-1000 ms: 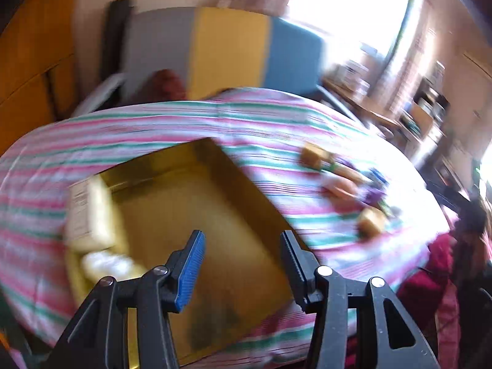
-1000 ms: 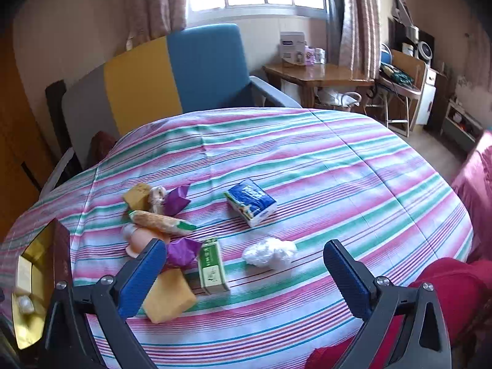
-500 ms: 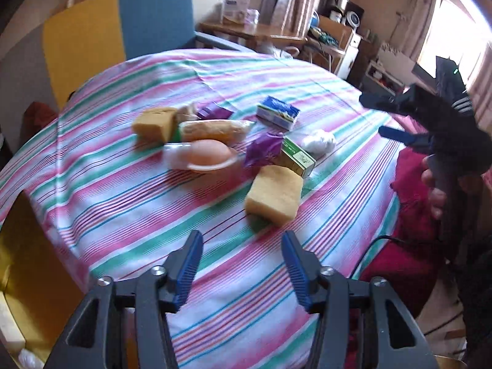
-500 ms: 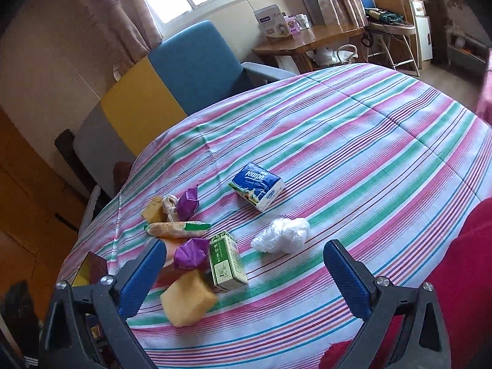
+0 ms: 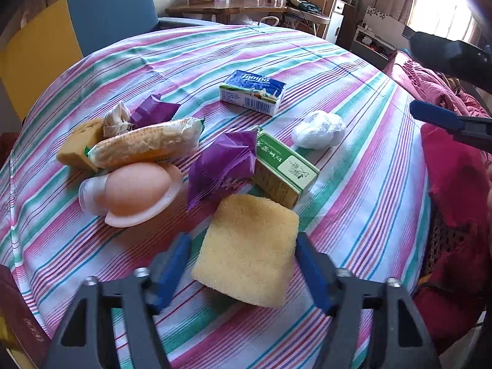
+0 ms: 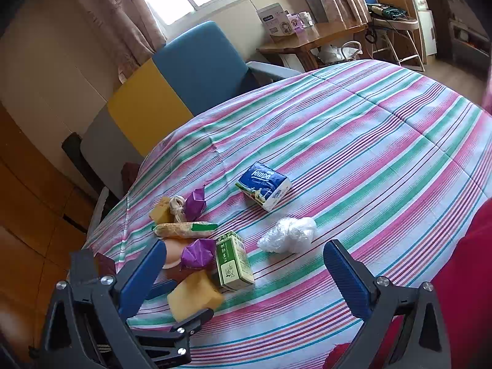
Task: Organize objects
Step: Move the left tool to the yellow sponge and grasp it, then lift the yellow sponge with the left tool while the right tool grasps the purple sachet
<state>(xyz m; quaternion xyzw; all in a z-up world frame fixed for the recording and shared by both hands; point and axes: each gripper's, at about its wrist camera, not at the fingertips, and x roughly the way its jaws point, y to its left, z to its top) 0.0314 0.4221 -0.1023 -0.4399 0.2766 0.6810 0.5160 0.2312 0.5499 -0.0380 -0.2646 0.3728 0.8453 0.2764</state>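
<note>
- Left gripper [image 5: 241, 266]: jaws spread wide on either side of the yellow sponge [image 5: 247, 249], which lies flat on the striped surface [image 5: 353, 184]; whether the pads already touch it cannot be told.
- Right gripper [image 6: 243, 276]: jaws released, nothing held, raised above the surface beside the crumpled plastic bag [image 6: 287, 235].
- Risk, judged: a soft sponge is likely to squash and bulge out of the jaws if closed on too hard; if closed on too lightly it may slip out when lifted.
- Risk, judged: the green box [image 5: 284, 167] and the purple wrapper [image 5: 221, 163] lie just beside the sponge's far edge and could be nudged or dragged along.
- Risk, judged: the tablecloth could be pinched by low jaw tips.
- Hidden: the sponge's near edge is covered by the gripper body.
- Cut off: a dark red and yellow item at the lower left corner, not identifiable.
- Hard to make out: print on the green box; contents of the plastic bag.
</note>
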